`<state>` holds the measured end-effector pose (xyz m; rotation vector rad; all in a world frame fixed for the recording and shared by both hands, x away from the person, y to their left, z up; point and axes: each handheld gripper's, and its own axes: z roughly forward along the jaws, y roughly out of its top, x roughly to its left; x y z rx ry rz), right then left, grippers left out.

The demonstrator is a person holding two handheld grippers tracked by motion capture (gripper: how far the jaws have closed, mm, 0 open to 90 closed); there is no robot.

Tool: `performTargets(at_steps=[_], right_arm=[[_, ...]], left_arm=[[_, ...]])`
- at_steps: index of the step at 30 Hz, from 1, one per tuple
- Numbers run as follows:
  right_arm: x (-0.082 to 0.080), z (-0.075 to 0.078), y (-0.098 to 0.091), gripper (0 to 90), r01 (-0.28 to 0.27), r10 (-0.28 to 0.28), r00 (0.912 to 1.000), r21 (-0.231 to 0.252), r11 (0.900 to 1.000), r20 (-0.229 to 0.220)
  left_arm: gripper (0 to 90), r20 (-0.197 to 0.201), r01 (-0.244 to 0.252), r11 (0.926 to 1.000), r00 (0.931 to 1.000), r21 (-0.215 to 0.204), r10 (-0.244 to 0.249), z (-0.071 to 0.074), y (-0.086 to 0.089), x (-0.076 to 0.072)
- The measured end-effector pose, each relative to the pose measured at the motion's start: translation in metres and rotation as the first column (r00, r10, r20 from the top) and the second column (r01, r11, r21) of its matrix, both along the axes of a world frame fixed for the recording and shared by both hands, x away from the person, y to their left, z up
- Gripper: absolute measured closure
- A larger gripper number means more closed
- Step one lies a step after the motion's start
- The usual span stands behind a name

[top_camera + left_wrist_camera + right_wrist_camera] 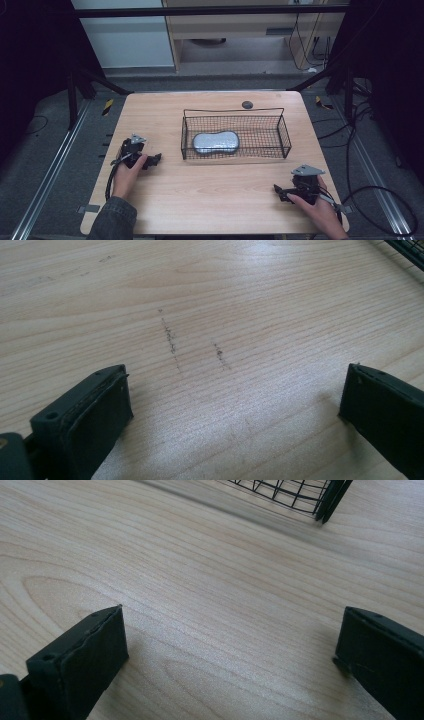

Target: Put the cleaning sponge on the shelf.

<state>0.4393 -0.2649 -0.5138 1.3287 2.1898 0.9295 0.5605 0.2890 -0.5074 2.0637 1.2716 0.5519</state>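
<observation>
High view: wire basket (pixel 235 150) sits between the left gripper (pixel 156 159) and right gripper (pixel 278 191), both spread apart.

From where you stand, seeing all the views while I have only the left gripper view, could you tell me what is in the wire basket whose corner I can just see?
Observer: A grey, peanut-shaped pouch lies flat in the left half of the wire basket.
Operator: Thank you. Is the right gripper holding anything?
Observer: No, the right gripper is open over bare wood, with nothing between its jaws.
Operator: And where is it relative to the basket?
Observer: In the high view it rests near the front right corner of the table, well short of the basket.
</observation>
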Motion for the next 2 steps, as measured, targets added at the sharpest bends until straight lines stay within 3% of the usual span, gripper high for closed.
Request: performTargets(at_steps=[2], right_arm=[[0.0, 0.0, 0.0, 0.3, 0.0, 0.0, 1.0, 0.0, 1.0, 0.0]], left_arm=[[0.0, 0.0, 0.0, 1.0, 1.0, 0.0, 0.0, 0.0, 0.0, 0.0]])
